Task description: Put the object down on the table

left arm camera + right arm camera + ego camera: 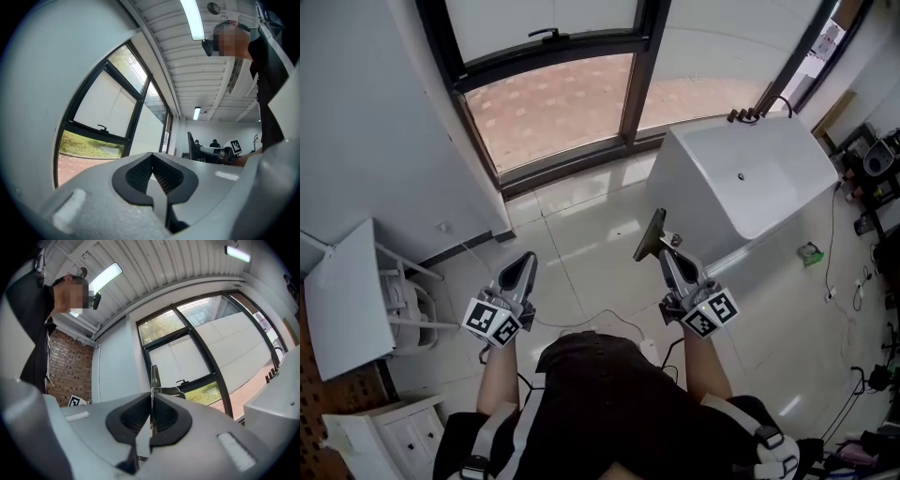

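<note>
Left gripper point(525, 261) has its fingers together on nothing. Right gripper point(665, 251) has its fingers clamped on a thin dark flat object point(651, 234), held up over the tiled floor point(581, 211); by my judgement, setting it down is not yet done

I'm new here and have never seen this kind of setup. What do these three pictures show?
A person holds a two-jaw gripper in each hand; there is no robot. The head view looks down from a camera on the person's head: left gripper, right gripper, tiled floor, and a white table at right, its top showing only a small dark spot. The other two pictures come from cameras riding on each gripper, looking along its jaws. The left gripper is shut on nothing. The right gripper grips a thin flat dark tool, not yet put down.
</note>
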Action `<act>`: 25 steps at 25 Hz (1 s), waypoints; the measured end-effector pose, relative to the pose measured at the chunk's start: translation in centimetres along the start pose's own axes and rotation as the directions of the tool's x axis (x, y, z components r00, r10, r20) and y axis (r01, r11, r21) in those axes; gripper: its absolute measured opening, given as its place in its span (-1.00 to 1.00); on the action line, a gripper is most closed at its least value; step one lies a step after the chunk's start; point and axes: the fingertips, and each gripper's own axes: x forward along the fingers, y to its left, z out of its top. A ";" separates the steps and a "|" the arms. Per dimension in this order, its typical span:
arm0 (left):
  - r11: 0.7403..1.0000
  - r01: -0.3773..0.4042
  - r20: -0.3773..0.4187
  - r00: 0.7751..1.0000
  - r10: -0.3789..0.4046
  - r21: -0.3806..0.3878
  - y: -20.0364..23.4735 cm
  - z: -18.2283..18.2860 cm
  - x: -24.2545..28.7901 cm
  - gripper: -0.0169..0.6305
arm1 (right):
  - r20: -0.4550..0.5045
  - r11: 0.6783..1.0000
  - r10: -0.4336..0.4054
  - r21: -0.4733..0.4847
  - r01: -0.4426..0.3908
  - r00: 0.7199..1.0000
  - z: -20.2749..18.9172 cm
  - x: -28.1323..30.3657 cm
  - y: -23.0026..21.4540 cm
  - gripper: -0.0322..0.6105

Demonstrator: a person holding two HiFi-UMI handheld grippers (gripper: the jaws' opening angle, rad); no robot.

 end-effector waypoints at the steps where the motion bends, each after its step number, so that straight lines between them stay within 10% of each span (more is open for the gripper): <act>1: 1.000 -0.011 0.003 1.000 0.011 -0.003 1.1 0.1 -0.3 -0.95 | -0.005 1.000 0.009 -0.003 -0.009 1.000 -0.3 1.0 0.3 -0.89; 18: 0.988 -0.151 0.056 0.987 0.150 0.017 8.8 2.3 -4.2 -0.95 | -0.058 0.986 0.163 0.028 -0.162 0.985 -3.1 11.8 2.9 -0.89; 25: 0.949 -0.311 0.128 0.941 0.314 -0.043 9.6 4.3 -5.7 -0.95 | -0.099 0.955 0.297 0.054 -0.293 0.950 -3.2 16.6 1.8 -0.89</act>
